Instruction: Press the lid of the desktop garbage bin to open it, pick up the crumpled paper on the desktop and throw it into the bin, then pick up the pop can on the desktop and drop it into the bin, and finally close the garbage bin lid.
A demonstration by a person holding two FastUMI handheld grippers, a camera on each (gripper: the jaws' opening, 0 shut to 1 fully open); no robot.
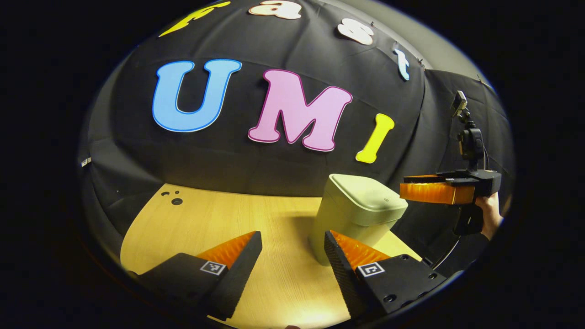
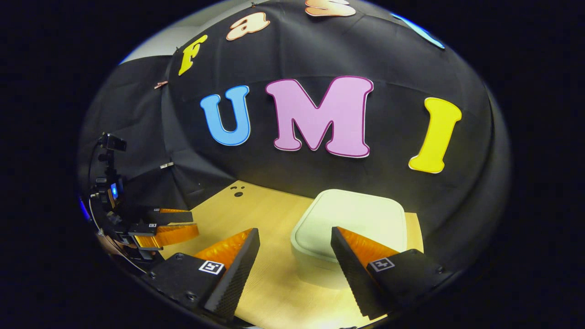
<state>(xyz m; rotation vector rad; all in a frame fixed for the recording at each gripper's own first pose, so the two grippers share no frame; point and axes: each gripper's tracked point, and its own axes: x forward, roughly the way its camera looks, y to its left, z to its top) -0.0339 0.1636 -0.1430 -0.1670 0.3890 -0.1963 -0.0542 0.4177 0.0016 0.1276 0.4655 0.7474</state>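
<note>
So the bin [image 1: 356,210] sits on the wooden surface [image 1: 205,219] toward the back right corner, close to the black cloth wall [image 1: 274,173]. Its lid [image 1: 368,196] is down flat, pale and rounded at the corners. I can't spot the crumpled paper or the pop can on the bits of wood that are in view.

In the left gripper view, the left tool [image 1: 292,249] hovers above the wood with its fingers spread wide, nothing between them. The bin stands just ahead of it, a bit right of centre, with the right-hand finger overlapping the bin's lower front in the picture. Off to the right, higher than the lid and apart from it, there's the right tool [image 1: 434,192] seen side-on, with a hand [image 1: 490,214] gripping its handle. From that angle you can't tell how far apart its fingers are.

In the right gripper view, the right tool [image 2: 295,249] looks down on the lid [image 2: 352,219] from above. Its fingers are wide apart too, holding nothing, not touching the bin [image 2: 320,260]. The left tool [image 2: 176,226] shows at the left edge, fingers parted, over the near left part of the surface [image 2: 256,210]. There are a few small dark holes [image 2: 237,192] in the wood at the far left corner.
</note>
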